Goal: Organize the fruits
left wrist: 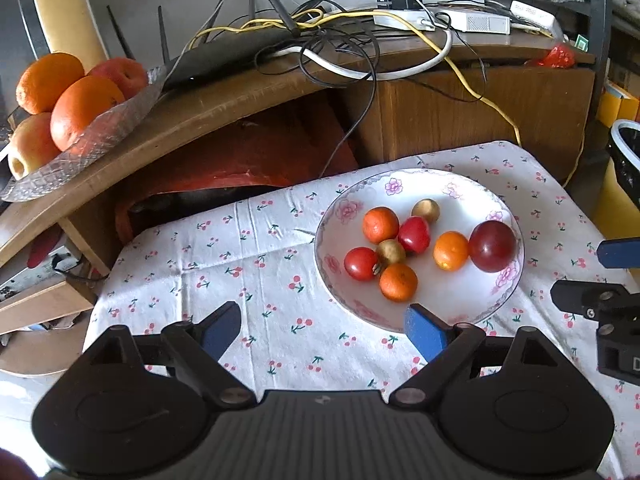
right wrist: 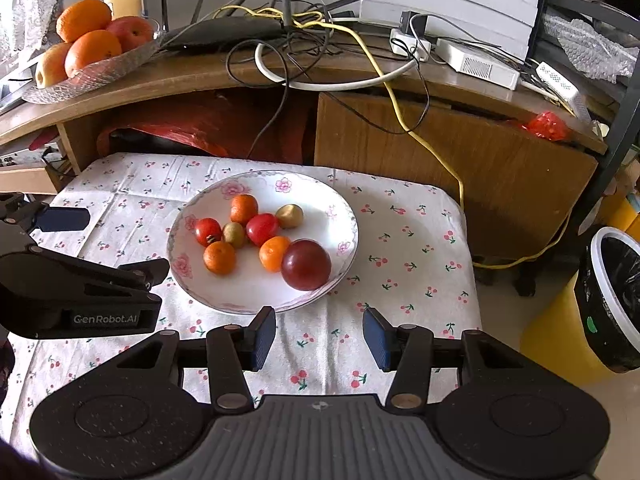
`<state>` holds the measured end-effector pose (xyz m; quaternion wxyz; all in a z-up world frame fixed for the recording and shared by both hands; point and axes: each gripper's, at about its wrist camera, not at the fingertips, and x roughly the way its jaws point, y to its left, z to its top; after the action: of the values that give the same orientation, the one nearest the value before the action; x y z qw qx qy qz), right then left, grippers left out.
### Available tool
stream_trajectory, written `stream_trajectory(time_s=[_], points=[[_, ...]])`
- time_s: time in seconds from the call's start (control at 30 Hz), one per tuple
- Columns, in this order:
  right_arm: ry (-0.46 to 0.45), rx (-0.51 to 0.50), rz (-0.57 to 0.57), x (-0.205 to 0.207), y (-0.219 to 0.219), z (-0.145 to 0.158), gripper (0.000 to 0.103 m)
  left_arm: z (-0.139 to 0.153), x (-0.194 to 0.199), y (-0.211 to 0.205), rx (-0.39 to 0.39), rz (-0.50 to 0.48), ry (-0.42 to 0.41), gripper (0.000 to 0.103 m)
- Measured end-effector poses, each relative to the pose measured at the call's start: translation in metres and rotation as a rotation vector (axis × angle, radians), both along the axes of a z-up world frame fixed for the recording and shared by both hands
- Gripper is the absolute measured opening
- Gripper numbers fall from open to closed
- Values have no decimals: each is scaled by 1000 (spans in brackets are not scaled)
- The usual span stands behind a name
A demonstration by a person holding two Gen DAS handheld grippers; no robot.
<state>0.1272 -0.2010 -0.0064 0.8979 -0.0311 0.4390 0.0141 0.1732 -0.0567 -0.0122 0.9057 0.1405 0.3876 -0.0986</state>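
Observation:
A white floral plate (left wrist: 460, 188) (right wrist: 320, 196) sits on the cherry-print cloth and holds several small fruits: oranges, red tomatoes, brownish ones and a large dark red plum (left wrist: 492, 246) (right wrist: 306, 264). My left gripper (left wrist: 324, 330) is open over the cloth just left of the plate's near rim, nothing between its blue pads. My right gripper (right wrist: 319, 338) is open too, in front of the plate's near rim, empty. Each gripper shows at the edge of the other's view. A glass dish (left wrist: 100, 136) (right wrist: 96, 76) with big oranges and apples rests on the wooden shelf at the far left.
Behind the table stands a wooden desk (right wrist: 440, 152) with tangled cables (right wrist: 304, 40), a router and power strips. A black-lined bin (right wrist: 612, 300) stands on the floor at the right. Red sheeting fills the space under the desk (left wrist: 240, 160).

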Motion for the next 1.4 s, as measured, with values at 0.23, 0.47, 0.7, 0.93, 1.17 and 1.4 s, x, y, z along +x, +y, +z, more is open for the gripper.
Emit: stream_trajectory(time_s=[0.23,0.47,0.7,0.93,1.17,1.4], points=[[-11,0,3,-12,2,3,44,2,-11,8,-37,21,-4,97],[-21,7,-3,-25,3,7,44,4,-26,13,-52,47,-27,103],[-27,20,0,-40,6,10,44,7,-42,19,-100,61,-30,103],[-34,36,-7,-58,6,14,48,8,-59,23,-96,81,-28,103],[-41,38,-1,-78,10,17,48,8,-81,24,-71,76,-19,103],[-57,58,2,-103,13,24,48,13,-105,30,-81,75,-24,103]])
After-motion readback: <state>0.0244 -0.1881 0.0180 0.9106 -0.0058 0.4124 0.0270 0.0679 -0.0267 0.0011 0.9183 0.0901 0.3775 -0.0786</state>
